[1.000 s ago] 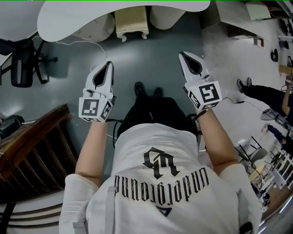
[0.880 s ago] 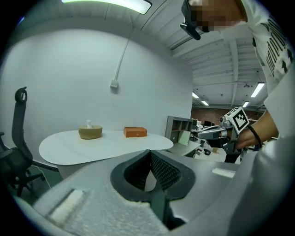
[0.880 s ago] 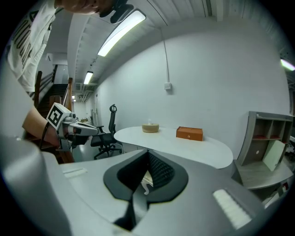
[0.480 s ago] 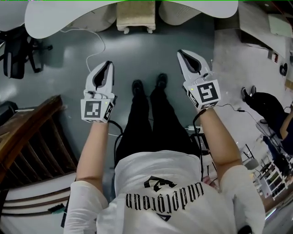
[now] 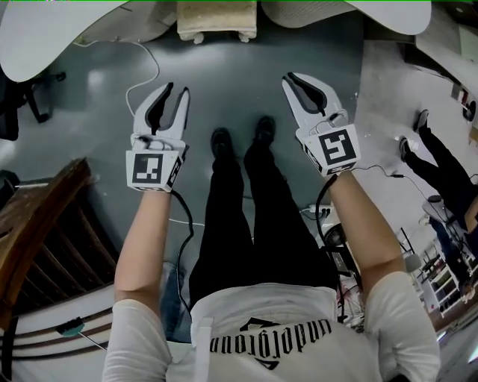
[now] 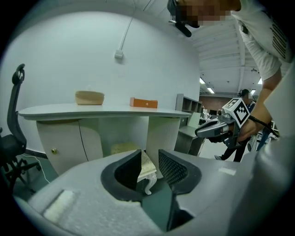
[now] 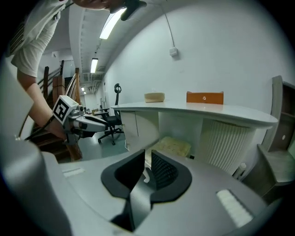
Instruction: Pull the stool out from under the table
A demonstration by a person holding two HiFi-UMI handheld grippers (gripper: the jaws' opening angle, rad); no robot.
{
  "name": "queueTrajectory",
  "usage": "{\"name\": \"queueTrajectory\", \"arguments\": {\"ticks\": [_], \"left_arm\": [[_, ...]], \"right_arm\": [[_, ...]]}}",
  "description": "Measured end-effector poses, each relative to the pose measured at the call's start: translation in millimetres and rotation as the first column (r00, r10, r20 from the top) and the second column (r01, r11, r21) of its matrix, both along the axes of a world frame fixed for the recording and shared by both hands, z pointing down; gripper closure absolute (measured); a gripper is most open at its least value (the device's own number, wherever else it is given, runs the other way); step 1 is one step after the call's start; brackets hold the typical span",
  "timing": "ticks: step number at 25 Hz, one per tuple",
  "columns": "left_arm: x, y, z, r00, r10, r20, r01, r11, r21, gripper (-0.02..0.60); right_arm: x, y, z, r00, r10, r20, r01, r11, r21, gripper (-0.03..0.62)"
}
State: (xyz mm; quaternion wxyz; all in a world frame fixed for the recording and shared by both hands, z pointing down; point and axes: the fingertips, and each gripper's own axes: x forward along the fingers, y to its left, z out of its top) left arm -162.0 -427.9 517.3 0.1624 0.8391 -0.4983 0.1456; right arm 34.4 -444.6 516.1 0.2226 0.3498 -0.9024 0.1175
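Stool [image 5: 216, 19] under the table [image 5: 33, 52], well ahead of left hand-held gripper [image 5: 178, 89] and right hand-held gripper [image 5: 293, 77] — jaws just opened slightly, empty.

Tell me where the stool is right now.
The stool sits at the top centre of the head view, tucked under the white table, on the grey floor straight ahead of the person's shoes.
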Motion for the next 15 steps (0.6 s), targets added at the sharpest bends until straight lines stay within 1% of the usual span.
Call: {"name": "queueTrajectory", "arguments": {"ticks": [2,6,10,13,15], "left_arm": [[-2,-9,22,1.0,0.001,0.002,-0.001,1.0,0.01,0.437],[-12,-24,67,0.998,-0.011,0.054,0.01,1.0,0.018,0.404],[-24,-39,126,0.996,-0.045,0.072,0.046,0.999,-0.007,0.363],[-25,-49,164,0.993,-0.042,0.108,0.045,0.999,-0.024,0.353],[-22,-50,187,0.991,-0.024,0.135,0.026,1.0,-0.013,0.351]], "right_arm": [[-5,-7,22,1.0,-0.003,-0.002,0.003,1.0,0.003,0.539],[-12,-18,66,1.0,0.008,-0.013,-0.008,1.0,-0.002,0.514],[-16,-32,122,0.999,0.011,-0.032,-0.012,1.0,-0.021,0.486],[-24,-41,160,0.996,-0.031,-0.08,0.031,1.0,0.004,0.465],[-32,-42,184,0.993,-0.053,-0.103,0.055,0.998,0.017,0.454]]}}
